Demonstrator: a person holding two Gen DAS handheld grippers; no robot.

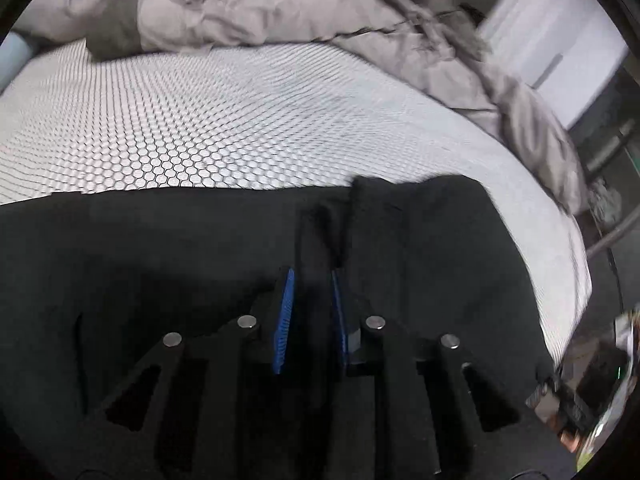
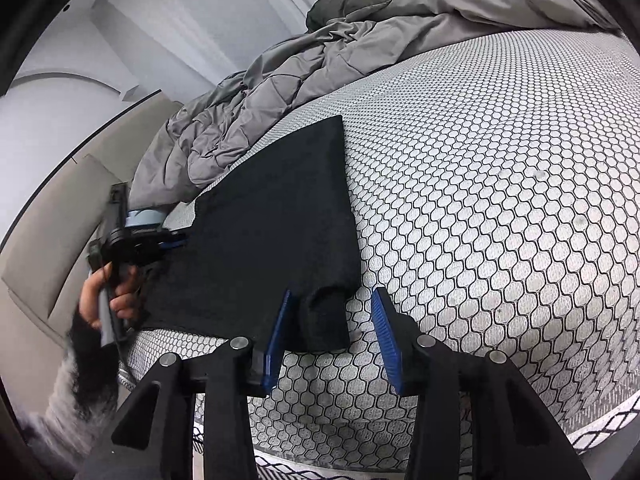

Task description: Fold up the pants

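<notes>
The black pants [image 2: 276, 220] lie flat across the centre of the bed [image 2: 500, 200], spread for folding; the right claw [image 2: 332, 320] stands apart around a bunched corner at lower centre, not pinching; the left claw [image 1: 312, 304] is clamped on a ridge of cloth, ready to lift it.

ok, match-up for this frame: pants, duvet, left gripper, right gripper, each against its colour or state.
1 pants
2 duvet
3 left gripper
4 right gripper

A jaws open, pants corner between them
B grey, bunched up
C black, flat on the bed
D jaws shut on black cloth

Pairs: 1-C, 2-B, 3-D, 4-A
</notes>
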